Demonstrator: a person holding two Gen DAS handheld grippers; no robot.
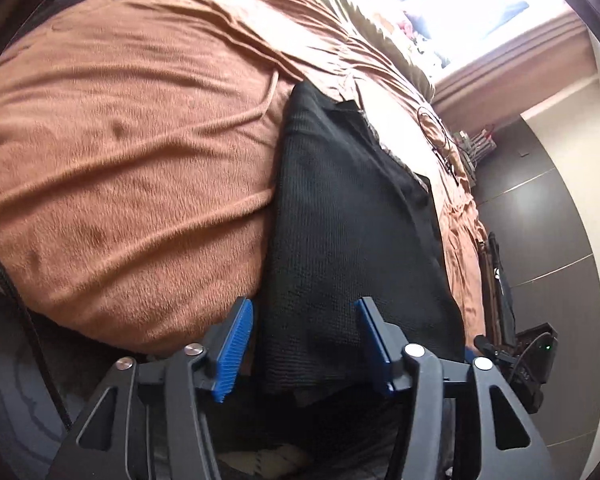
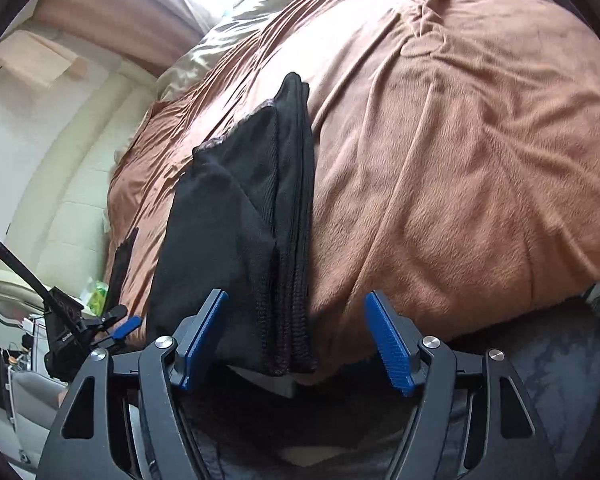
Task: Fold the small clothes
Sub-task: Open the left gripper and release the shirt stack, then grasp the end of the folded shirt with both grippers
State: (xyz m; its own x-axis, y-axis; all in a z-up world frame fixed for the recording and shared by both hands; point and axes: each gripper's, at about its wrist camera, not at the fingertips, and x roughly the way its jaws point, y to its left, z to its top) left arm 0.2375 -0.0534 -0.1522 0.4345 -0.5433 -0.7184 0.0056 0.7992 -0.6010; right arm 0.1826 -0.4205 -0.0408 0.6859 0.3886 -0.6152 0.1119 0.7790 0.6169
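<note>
Viewing from the left wrist: a black knitted garment (image 1: 352, 232) is seen lying on the brown blanket (image 1: 120, 168) of a bed, running from the near edge away towards the far right.
Left gripper: the left gripper (image 1: 304, 344) is held spread, nothing between its blue pads (image 1: 236, 348), with the near end of the garment lying in the gap.
Garment state: it is already doubled into a long narrow strip, a thinner edge showing along its right side; a further fold across its length is judged to remain.
Advice for this side: the near left corner is best taken with all layers between the pads, so that no lower layer is left behind when the end is lifted.
Viewing from the right wrist: the same black knitted garment (image 2: 256, 216) is seen, its stacked ribbed edges lined up on the right and a looser flap lying to the left.
Right gripper: the right gripper (image 2: 296, 340) is likewise wide apart and empty, the near hem sitting just ahead of the left pad.
Bed edge: the near end of the garment hangs slightly over the blanket (image 2: 480, 140) edge, which is judged to make it easy to grasp from below.
Advice for both: the two near corners are best lifted level and carried to the far end together, so the edges meet squarely.
Risk: the loose left flap may slide out of line if only the ribbed edges are pinched.
</note>
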